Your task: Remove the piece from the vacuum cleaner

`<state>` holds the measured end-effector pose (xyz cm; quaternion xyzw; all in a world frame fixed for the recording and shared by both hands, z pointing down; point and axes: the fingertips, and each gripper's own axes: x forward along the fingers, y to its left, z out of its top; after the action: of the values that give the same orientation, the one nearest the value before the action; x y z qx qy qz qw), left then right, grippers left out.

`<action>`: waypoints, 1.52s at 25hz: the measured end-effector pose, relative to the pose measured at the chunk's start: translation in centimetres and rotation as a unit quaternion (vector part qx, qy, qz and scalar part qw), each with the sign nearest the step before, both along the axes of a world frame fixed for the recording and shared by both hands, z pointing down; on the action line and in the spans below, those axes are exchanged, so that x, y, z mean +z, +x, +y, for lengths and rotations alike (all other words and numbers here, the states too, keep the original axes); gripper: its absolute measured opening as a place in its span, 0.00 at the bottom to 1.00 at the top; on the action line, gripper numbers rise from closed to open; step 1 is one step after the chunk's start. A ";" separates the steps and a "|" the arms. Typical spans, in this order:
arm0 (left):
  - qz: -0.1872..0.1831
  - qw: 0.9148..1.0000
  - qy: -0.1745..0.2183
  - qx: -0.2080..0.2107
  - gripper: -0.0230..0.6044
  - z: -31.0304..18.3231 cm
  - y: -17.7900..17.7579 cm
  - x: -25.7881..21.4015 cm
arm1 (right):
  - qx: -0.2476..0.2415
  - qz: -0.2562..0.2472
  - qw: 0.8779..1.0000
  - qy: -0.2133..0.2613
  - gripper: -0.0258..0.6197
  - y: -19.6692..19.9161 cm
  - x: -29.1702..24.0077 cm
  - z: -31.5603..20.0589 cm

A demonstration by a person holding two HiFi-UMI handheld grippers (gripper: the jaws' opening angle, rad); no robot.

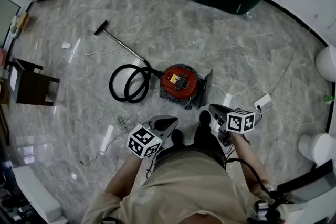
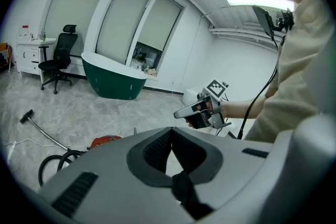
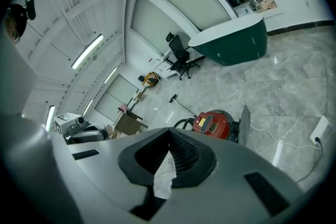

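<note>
- Head view: the red vacuum cleaner (image 1: 181,81) sits on the marble floor (image 1: 220,39), just ahead of the person's feet.
- Its black hose (image 1: 128,84) lies coiled to its left, and a wand (image 1: 123,45) runs out from the coil to a floor nozzle.
- A grey panel (image 1: 208,86) stands upright against the cleaner's right side.
- The left gripper (image 1: 169,122) and right gripper (image 1: 216,109) are held low in front of the person's body, clear of the cleaner and touching nothing.
- Left gripper view: the jaws are pressed together with nothing between them. The cleaner shows low on the left, beyond them, and the right gripper is ahead.
- Right gripper view: the jaws are also pressed together. A small white scrap (image 3: 164,176) sits in their seam, though I cannot tell if it is pinched or stuck on. The cleaner and panel lie beyond them on the floor.
</note>
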<state>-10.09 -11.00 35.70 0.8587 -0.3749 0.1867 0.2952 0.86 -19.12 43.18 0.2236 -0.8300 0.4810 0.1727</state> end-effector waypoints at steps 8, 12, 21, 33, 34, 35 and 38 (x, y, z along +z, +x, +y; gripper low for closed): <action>-0.062 0.996 -0.018 -0.069 0.04 -6.5 1.9 1.3 | -0.089 0.026 0.991 -0.095 0.04 1.9 7.7 -2.3; -0.099 0.991 -0.031 -0.089 0.04 -7.9 1.0 3.6 | -0.082 0.051 0.988 -0.125 0.04 2.2 11.9 -4.9; -0.095 0.992 -0.073 -0.049 0.04 -11.9 -1.8 14.4 | -0.060 0.117 0.979 -0.154 0.04 0.3 21.7 -9.0; -0.149 0.987 -0.057 -0.030 0.04 -18.2 -5.2 28.5 | -0.025 0.213 0.965 -0.148 0.31 0.6 33.0 -11.2; -0.155 0.986 -0.057 -0.028 0.04 -18.4 -5.4 29.6 | -0.022 0.221 0.964 -0.146 0.31 0.6 34.1 -11.4; -0.160 0.985 -0.057 -0.026 0.04 -18.6 -5.5 30.6 | -0.017 0.230 0.962 -0.145 0.31 0.6 35.1 -11.7; -0.171 0.983 -0.056 -0.021 0.04 -19.1 -5.9 33.3 | -0.003 0.245 0.959 -0.145 0.31 0.7 37.7 -12.2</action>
<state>-16.00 -30.07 68.99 0.7881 -0.4270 0.3449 0.2785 1.60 -31.33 80.91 0.3045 -0.6847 0.5259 0.4023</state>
